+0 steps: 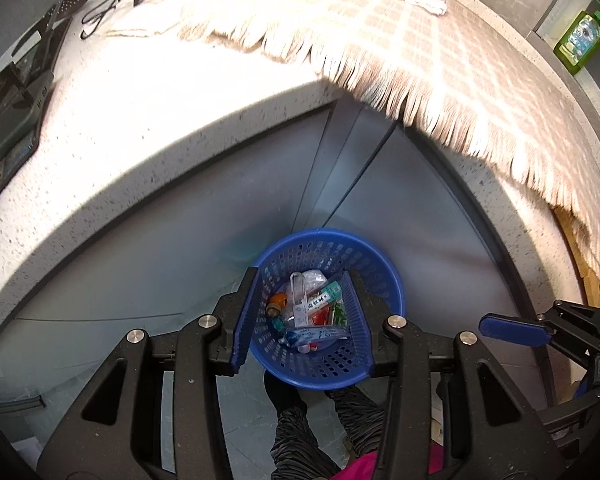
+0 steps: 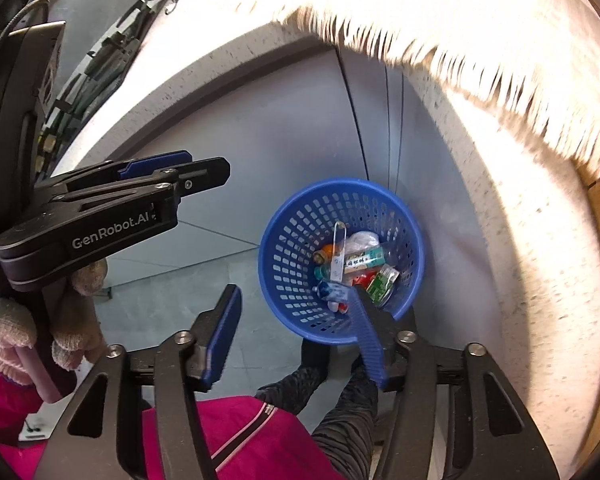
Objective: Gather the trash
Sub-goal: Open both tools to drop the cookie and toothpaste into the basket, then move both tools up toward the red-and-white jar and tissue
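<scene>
Two blue-padded fingers of the left gripper stand spread with nothing between them, framing the blue basket of trash on the floor at lower centre. Above curves the speckled surface, a fringed cloth draped over its edge. From the right wrist, the right gripper is also spread and empty, its right finger overlapping the basket's near rim; a gloved hand holds the left gripper at left.
</scene>
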`<state>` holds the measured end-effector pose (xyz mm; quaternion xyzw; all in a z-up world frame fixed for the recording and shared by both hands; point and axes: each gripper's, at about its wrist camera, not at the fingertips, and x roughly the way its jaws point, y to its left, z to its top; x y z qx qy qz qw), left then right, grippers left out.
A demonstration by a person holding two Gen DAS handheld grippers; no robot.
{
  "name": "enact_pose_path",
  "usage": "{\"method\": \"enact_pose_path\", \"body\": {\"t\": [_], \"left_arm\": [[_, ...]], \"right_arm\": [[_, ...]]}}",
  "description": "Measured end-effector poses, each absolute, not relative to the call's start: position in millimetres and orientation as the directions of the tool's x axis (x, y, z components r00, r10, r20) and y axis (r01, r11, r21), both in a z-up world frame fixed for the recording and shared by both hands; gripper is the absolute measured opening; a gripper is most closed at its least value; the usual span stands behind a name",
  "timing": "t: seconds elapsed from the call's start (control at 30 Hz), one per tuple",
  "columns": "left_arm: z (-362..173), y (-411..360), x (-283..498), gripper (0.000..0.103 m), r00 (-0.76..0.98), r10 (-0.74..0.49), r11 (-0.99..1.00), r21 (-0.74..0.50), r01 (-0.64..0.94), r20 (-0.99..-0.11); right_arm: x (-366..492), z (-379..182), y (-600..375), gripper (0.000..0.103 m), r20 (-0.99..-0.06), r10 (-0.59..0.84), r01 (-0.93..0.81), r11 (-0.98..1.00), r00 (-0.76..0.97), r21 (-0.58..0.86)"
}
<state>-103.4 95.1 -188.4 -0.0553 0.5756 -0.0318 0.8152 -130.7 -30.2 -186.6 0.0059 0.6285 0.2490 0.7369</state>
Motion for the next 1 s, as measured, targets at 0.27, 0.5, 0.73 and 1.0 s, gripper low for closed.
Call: {"method": "enact_pose_path", "body": {"t": [0.27,0.5,0.73,1.0], "left_arm": [[-165.6,91.4,-97.2,0.043,0.38,-0.114,0.992,-0.126,-0.006,-0.918],[-141.0,89.8,-83.6,0.056,0.431,-0.125,0.989,-0.146,-0.016,-0.894],[-121.2,77.4,-52.4,0.056,0.471,-0.136,0.987,-0.159,-0.01,-0.872],[-104.7,54.9,-1.8,0.063,0.508,-0.136,0.987,-0.158,0.0,-0.851]], "right_arm": [[-125.6,-159.7,-37.6,0.065,-0.922,0.361,-0.386,0.877,0.139,0.285],[-112.1,-130.4,-56.8,0.066,-0.913,0.354,-0.399,0.881,0.201,0.254],[-80.2,-105.3,-93.2,0.066,-0.891,0.374,-0.354,0.894,0.257,0.273],[-23.1,-85.6,-142.7,0.079,-0.855,0.379,-0.284,0.915,0.355,0.287]]}}
